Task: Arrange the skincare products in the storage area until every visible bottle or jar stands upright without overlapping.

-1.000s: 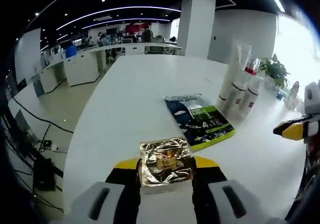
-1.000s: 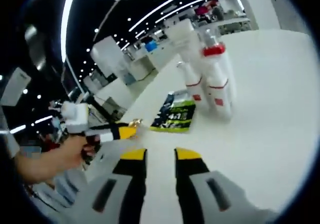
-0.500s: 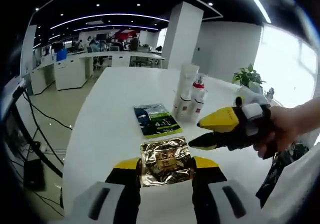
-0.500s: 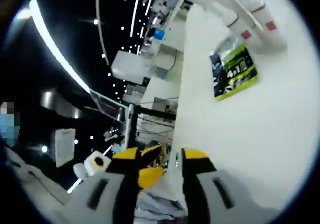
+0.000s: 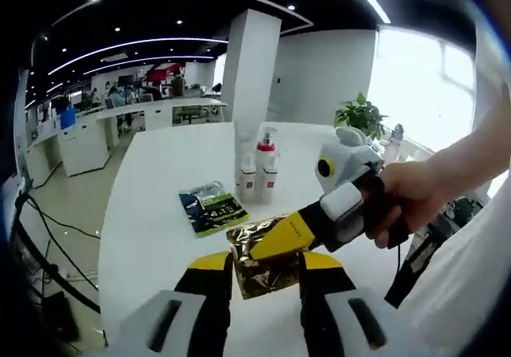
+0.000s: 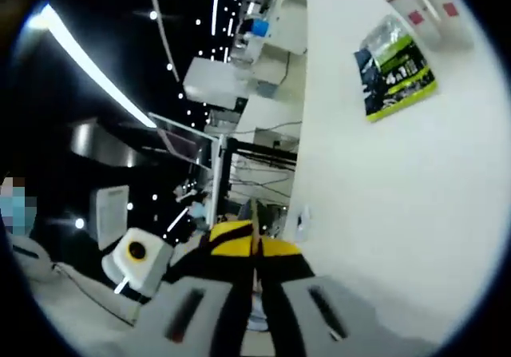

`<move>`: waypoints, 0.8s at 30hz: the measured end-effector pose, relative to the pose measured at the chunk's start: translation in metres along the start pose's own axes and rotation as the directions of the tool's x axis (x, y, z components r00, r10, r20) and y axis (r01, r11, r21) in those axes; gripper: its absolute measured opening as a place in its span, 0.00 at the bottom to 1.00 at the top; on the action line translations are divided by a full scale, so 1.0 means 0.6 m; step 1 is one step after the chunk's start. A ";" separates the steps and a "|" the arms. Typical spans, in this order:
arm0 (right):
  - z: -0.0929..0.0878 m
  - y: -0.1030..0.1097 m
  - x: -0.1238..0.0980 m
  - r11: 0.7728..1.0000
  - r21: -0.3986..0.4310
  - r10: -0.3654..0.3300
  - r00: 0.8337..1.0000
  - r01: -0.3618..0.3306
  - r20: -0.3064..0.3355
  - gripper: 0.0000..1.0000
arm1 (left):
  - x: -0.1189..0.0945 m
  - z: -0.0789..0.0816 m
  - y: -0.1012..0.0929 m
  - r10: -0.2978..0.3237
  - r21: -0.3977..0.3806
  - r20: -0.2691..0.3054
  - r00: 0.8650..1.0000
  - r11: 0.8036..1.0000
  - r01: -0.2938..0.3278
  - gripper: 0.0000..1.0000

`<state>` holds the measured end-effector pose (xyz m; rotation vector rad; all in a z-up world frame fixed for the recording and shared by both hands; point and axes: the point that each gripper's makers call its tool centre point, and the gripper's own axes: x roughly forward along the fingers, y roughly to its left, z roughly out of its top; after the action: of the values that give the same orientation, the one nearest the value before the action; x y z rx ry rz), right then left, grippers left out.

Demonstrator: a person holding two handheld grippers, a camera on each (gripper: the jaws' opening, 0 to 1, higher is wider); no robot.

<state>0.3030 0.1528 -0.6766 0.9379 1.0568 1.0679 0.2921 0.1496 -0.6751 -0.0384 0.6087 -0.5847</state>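
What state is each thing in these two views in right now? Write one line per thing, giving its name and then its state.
gold foil sachet: pinched by both grippers, held above the table.
left gripper: shut on the sachet.
right gripper: shut on the sachet's edge.
green and dark sachet: lying flat on the table.
white bottles: standing upright, close together.
white table: bearing the bottles and the flat sachet.

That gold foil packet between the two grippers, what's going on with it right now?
A person is working both grippers over a white table. The left gripper has the gold foil packet between its jaws, and the right gripper, held in the person's hand, has closed on the packet's edge too. Further back, a green and dark sachet lies flat, and white bottles with red trim stand upright together.
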 end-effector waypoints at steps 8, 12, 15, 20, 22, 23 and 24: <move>0.004 0.021 -0.027 0.998 -0.014 0.055 0.998 -0.054 0.019 0.01 | -0.016 -0.004 -0.024 -0.176 -0.369 0.143 0.974 0.904 0.217 0.43; -0.002 0.035 -0.031 0.995 -0.019 0.099 0.995 -0.098 0.002 0.00 | -0.024 0.007 -0.034 -0.253 -0.479 0.220 0.942 0.813 0.331 0.28; -0.001 0.045 -0.034 0.991 -0.014 0.130 0.992 -0.130 0.005 0.00 | -0.028 0.023 -0.038 -0.269 -0.576 0.290 0.918 0.717 0.392 0.19; 0.002 0.064 -0.034 0.984 -0.018 0.176 0.984 -0.176 0.003 0.01 | -0.037 0.031 -0.037 -0.274 -0.586 0.332 0.903 0.690 0.425 0.04; 0.001 0.068 -0.032 0.985 -0.038 0.171 0.985 -0.171 0.000 0.01 | -0.040 0.034 -0.039 -0.280 -0.603 0.345 0.896 0.665 0.440 0.01; -0.001 0.067 -0.031 0.985 -0.047 0.167 0.986 -0.167 -0.006 0.01 | -0.043 0.034 -0.040 -0.288 -0.602 0.347 0.892 0.661 0.448 0.00; 0.000 0.069 -0.030 0.984 -0.056 0.168 0.986 -0.168 -0.003 0.02 | -0.044 0.035 -0.037 -0.283 -0.601 0.349 0.893 0.664 0.445 0.00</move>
<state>0.2916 0.1448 -0.6340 0.9962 0.9541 1.2297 0.2747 0.1420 -0.6395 -0.9324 0.5622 -0.7150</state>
